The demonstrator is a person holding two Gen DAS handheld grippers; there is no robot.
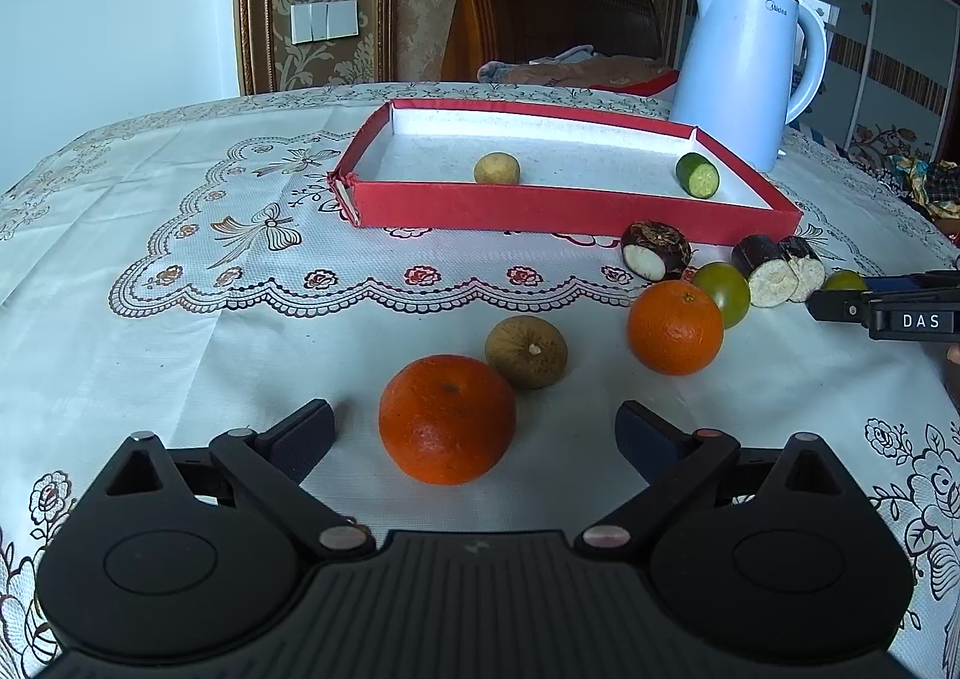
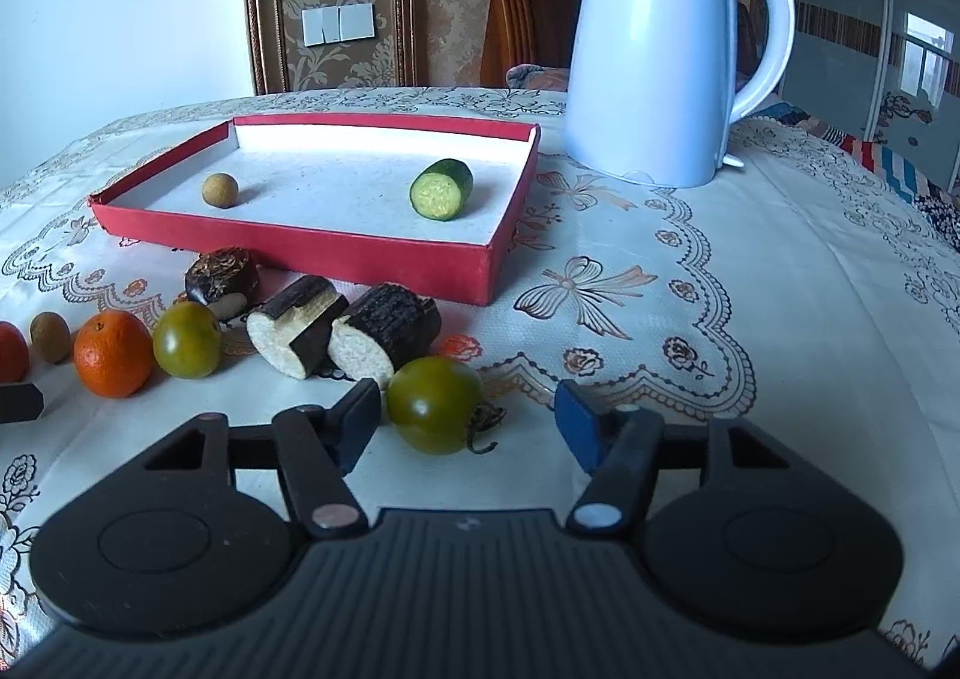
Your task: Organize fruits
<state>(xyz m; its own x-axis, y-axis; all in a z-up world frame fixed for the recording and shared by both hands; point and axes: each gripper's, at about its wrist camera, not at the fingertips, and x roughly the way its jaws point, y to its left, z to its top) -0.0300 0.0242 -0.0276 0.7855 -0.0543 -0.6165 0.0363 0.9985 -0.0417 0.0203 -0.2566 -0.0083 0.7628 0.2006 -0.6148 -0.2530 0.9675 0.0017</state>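
Observation:
In the left wrist view my left gripper (image 1: 475, 412) stands open around a large orange (image 1: 447, 418), with neither pad touching it. A brown longan (image 1: 527, 352) and a second orange (image 1: 675, 328) lie just beyond. My right gripper (image 2: 468, 391) is open around a green tomato (image 2: 433, 403); its left pad is close to the fruit and a clear gap shows on the right. The red tray (image 2: 300, 253) behind holds a small longan (image 2: 219, 190) and a cucumber piece (image 2: 442, 189).
Two dark-skinned cut pieces (image 2: 342, 334), a water chestnut (image 2: 221, 277) and another green tomato (image 2: 186, 340) lie in front of the tray. A white kettle (image 2: 654, 54) stands at the back right. The table carries a lace-patterned cloth (image 1: 180, 319).

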